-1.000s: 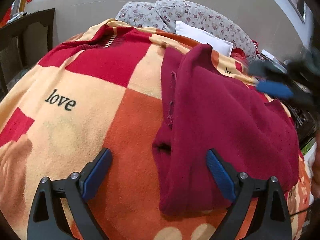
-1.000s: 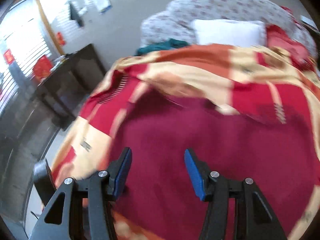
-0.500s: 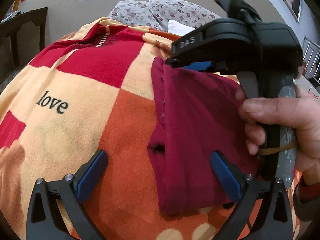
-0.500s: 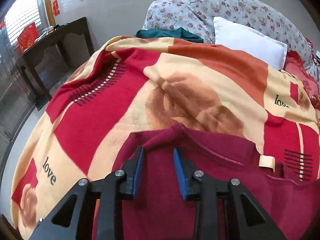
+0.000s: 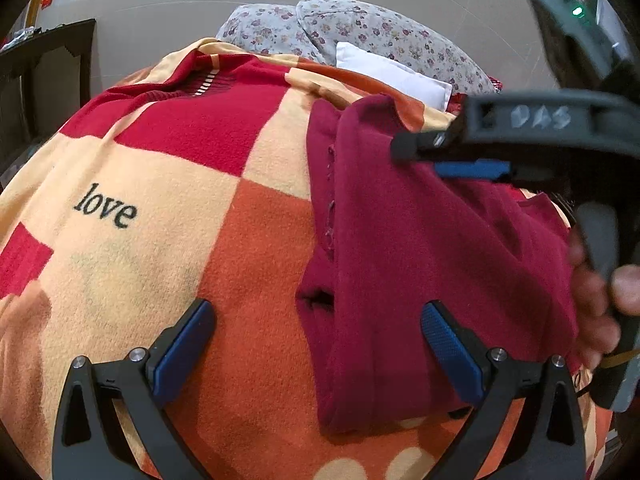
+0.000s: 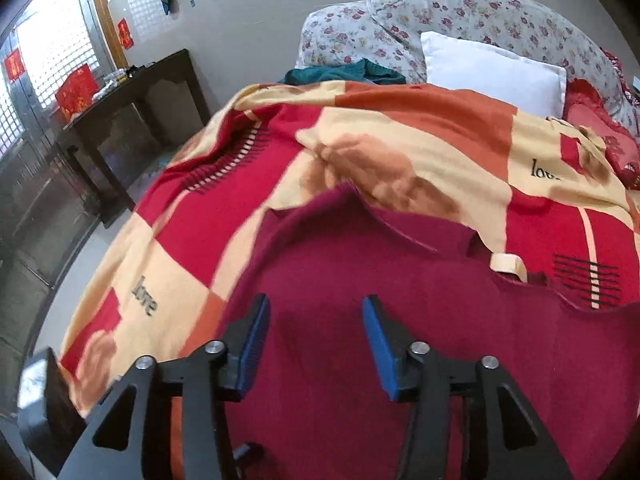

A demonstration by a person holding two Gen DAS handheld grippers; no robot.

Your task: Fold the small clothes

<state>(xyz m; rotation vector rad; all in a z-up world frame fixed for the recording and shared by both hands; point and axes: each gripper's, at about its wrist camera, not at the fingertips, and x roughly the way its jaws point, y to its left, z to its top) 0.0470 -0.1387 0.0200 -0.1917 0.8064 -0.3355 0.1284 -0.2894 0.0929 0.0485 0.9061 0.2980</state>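
Note:
A dark red fleece garment (image 5: 420,248) lies folded lengthwise on the patterned blanket (image 5: 160,184). My left gripper (image 5: 316,344) is open and empty, hovering over the garment's near left edge. My right gripper (image 6: 316,336) is open and empty above the garment's (image 6: 400,304) middle. It also shows in the left wrist view (image 5: 452,156), held from the right over the garment's far part. A beige label (image 6: 508,264) shows at the garment's far edge.
The red, orange and cream blanket (image 6: 400,140) covers a bed. A white pillow (image 6: 492,72) and floral pillows (image 6: 460,12) lie at the head, with a teal cloth (image 6: 344,74) beside them. A dark wooden table (image 6: 132,108) stands at the left.
My right gripper has opened wider and pulled back from the garment's far edge toward its middle. My left gripper has stayed open in about the same place.

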